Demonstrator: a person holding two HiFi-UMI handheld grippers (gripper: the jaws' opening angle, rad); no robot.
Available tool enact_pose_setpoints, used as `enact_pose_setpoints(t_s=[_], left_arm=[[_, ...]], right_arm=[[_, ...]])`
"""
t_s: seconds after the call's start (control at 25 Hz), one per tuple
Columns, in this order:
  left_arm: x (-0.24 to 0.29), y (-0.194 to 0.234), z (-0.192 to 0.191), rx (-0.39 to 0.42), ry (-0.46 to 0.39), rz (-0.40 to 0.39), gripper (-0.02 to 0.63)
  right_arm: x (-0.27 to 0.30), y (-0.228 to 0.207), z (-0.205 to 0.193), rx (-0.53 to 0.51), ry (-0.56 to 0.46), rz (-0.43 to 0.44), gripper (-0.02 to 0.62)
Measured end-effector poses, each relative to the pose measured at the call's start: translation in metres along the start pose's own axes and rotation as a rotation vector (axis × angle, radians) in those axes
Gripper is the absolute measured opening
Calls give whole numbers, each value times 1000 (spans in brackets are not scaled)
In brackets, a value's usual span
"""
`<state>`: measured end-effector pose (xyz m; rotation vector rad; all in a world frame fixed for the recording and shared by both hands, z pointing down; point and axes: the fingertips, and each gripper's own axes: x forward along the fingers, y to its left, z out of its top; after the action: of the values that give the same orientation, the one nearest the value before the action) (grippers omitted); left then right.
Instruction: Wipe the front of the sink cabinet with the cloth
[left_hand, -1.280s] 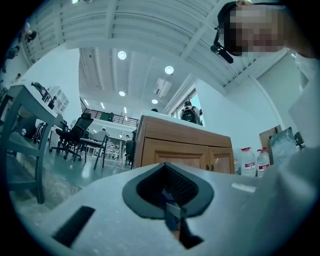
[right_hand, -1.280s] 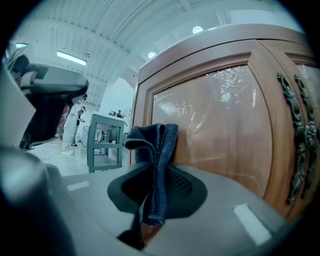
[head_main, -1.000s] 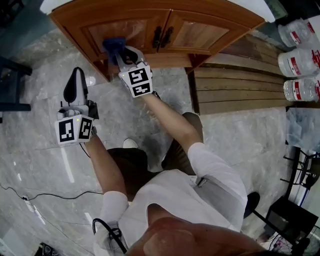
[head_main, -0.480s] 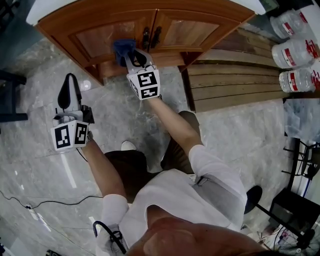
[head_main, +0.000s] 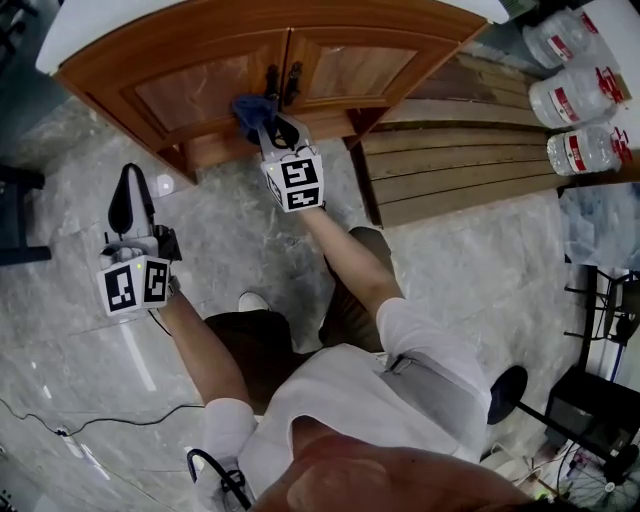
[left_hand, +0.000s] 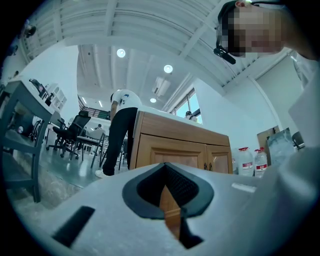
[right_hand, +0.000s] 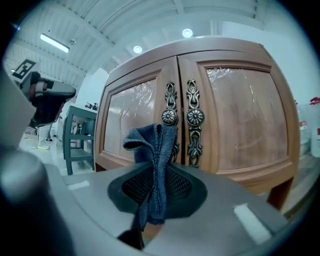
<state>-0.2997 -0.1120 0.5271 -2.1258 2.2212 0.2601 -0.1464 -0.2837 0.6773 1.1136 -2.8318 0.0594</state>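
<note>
Right claw (head_main: 265, 125): I see it clamped on the blue cloth (head_main: 250, 108) — arm stretched forward, cloth at the middle of the cabinet (head_main: 190, 90) front.
Left claw (head_main: 127, 190): closed, empty — arm bent, held low over the floor.

The sink cabinet (head_main: 200, 45) stands in front of me. The cloth (head_main: 250, 107), pinched in my right gripper (head_main: 268, 128), sits just below its door handles (head_main: 281, 80). My left gripper (head_main: 126, 195) hangs well apart to the left, over the floor (head_main: 230, 240). Wooden boards (head_main: 460, 160) lie right of the cabinet, with water bottles (head_main: 580, 90) beyond them.
</note>
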Motion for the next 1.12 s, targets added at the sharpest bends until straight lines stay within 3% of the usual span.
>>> enact_pose_setpoints(t_s=[1.12], left_arm=[[20, -29, -9, -19, 9, -81, 5]], right_arm=[[-39, -117, -2, 8, -15, -237, 71]])
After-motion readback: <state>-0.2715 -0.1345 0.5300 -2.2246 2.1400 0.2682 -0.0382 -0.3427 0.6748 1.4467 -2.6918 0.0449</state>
